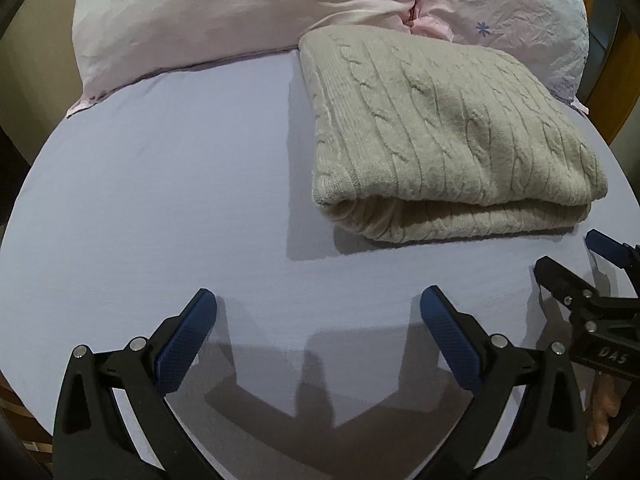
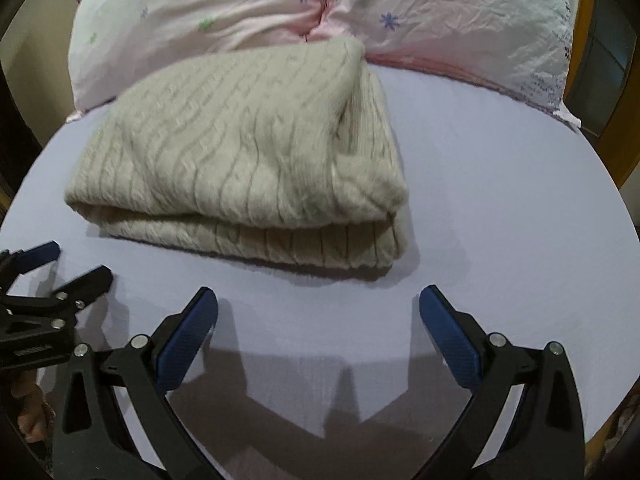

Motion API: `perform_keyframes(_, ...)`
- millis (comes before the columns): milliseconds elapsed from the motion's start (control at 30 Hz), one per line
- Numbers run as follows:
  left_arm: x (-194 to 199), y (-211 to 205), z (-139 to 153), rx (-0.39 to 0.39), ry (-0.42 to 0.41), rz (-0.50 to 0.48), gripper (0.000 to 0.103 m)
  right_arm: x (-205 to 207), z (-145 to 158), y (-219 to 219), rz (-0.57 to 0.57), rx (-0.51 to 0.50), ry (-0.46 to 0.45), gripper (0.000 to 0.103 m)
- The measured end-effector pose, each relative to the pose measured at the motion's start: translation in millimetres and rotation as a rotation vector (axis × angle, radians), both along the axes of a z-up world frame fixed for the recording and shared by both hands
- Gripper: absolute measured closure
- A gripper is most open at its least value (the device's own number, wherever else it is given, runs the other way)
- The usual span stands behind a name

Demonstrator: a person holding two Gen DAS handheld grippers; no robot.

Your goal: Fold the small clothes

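Note:
A cream cable-knit sweater (image 1: 444, 140) lies folded in a thick rectangle on the lilac bed sheet (image 1: 160, 200); it also shows in the right wrist view (image 2: 248, 164). My left gripper (image 1: 318, 304) is open and empty, over bare sheet in front and to the left of the sweater. My right gripper (image 2: 318, 304) is open and empty, just in front of the sweater's near folded edge. Each gripper shows in the other's view: the right one at the right edge (image 1: 568, 260), the left one at the left edge (image 2: 76, 264), both apart from the sweater.
Pink flowered pillows (image 1: 248, 12) lie along the far side behind the sweater, also in the right wrist view (image 2: 440, 20). Wooden furniture (image 1: 616, 92) stands at the far right. The sheet's edge curves down on both sides.

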State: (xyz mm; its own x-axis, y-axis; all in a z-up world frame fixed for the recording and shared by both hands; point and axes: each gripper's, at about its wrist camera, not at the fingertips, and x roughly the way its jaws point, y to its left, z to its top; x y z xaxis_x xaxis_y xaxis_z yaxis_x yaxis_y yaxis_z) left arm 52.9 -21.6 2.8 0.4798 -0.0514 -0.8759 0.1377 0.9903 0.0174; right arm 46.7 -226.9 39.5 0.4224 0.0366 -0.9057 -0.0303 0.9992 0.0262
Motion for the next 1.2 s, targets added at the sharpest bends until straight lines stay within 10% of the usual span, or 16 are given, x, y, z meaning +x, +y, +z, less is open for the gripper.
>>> perform_keyframes(1200,1.6,0.7,1.8,0.007,0.061,0.023,0.001,5.1,-0.2,0.1,-0.012,-0.005,0.051,0.002)
